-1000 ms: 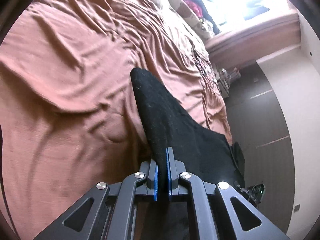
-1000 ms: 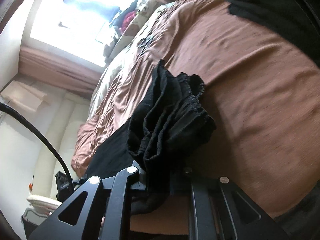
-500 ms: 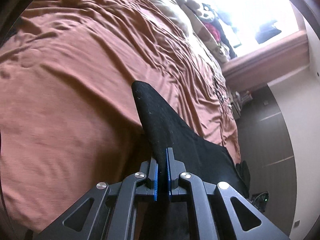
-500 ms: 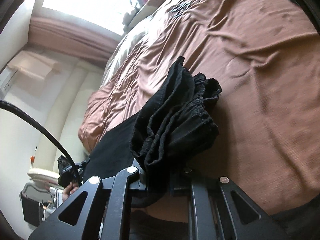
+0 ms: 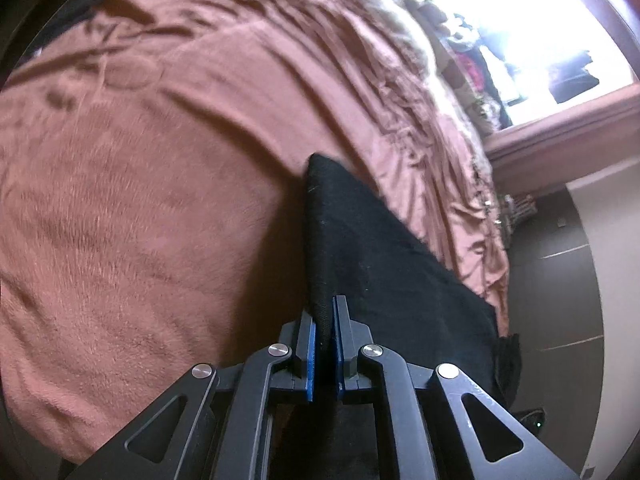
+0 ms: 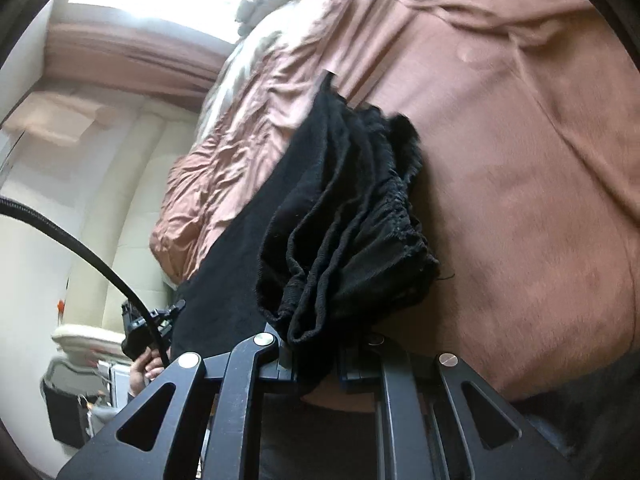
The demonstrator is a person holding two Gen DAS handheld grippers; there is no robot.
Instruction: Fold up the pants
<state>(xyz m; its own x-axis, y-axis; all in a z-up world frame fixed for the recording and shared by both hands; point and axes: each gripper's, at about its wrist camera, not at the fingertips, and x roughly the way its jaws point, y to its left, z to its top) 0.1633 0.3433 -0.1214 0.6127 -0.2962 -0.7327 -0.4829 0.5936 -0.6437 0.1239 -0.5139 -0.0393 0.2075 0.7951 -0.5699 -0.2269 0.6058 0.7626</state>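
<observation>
Black knit pants strung taut between both grippers above the brown bed cover. Left gripper clamped on a flat edge; right gripper clamped on the bunched waistband. Long axis runs gripper to gripper; bed lies beneath, ahead.

The pants are matt black knit cloth, their waistband gathered and ribbed. The bedspread is brown, soft and faintly fuzzy. Each tool is matt black plastic with shiny metal screws and smooth blue pads.
</observation>
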